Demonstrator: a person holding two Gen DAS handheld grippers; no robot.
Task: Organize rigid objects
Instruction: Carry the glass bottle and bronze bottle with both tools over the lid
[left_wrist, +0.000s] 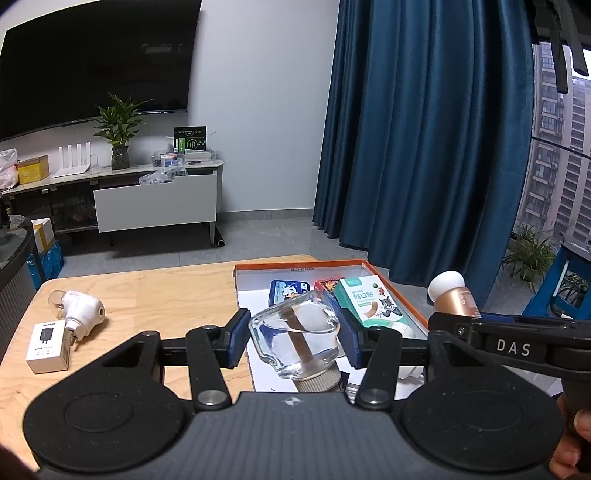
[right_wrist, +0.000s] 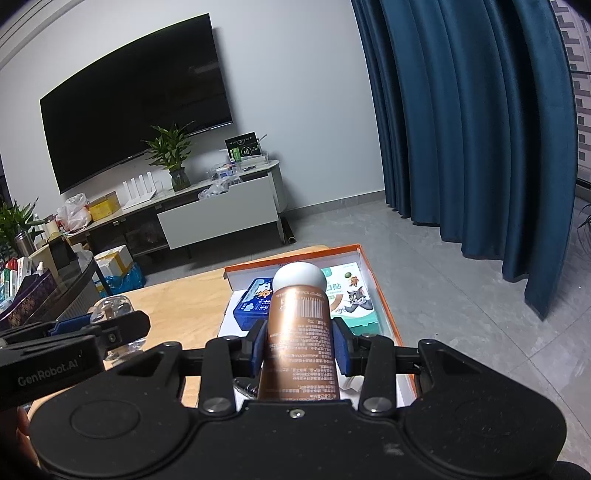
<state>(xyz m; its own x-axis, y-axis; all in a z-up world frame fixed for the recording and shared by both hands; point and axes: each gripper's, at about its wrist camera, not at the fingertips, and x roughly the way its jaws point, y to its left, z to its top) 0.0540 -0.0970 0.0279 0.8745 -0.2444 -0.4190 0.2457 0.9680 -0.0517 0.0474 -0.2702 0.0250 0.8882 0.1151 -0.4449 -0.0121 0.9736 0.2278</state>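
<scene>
Gripping a clear glass bottle (left_wrist: 295, 338) between its fingers, the left gripper (left_wrist: 293, 341) holds fragile, slippery cargo by the belly, over the near left edge of the orange-rimmed white box (left_wrist: 402, 295). At right, the right gripper (right_wrist: 300, 345) clamps a stiff copper tube with white cap (right_wrist: 300, 332) mid-body. Inside the box lie a blue tin (right_wrist: 251, 306) and a bandage carton (right_wrist: 352, 301), far side.

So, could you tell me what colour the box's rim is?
Orange rim, clearest in the right wrist view.
</scene>
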